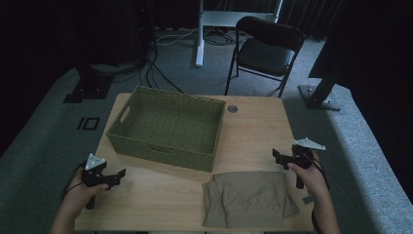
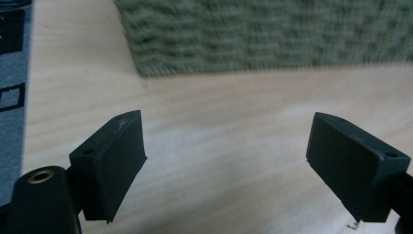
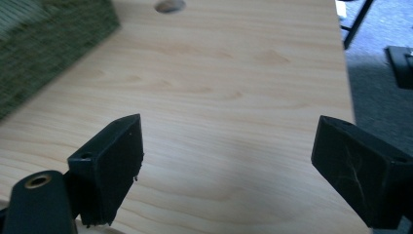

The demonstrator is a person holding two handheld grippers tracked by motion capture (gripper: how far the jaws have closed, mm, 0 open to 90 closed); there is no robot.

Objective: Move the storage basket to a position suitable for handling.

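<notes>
Folded shorts (image 1: 246,199) lie at the worktop's (image 1: 253,131) near edge, right of centre. The left gripper (image 1: 115,176) hovers near-left, fingers wide with nothing between; the right gripper (image 1: 278,157) hovers just right of the shorts, fingers likewise wide. A basket (image 1: 168,127) sits farther back, left.

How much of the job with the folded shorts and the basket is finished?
Done: the tan shorts lie folded on the table's near edge. In hand: nothing; the left gripper and right gripper are both open over bare wood, either side of the shorts. Left: the green woven basket holds nothing, so if the shorts belong in it, lifting them in probably remains.
</notes>
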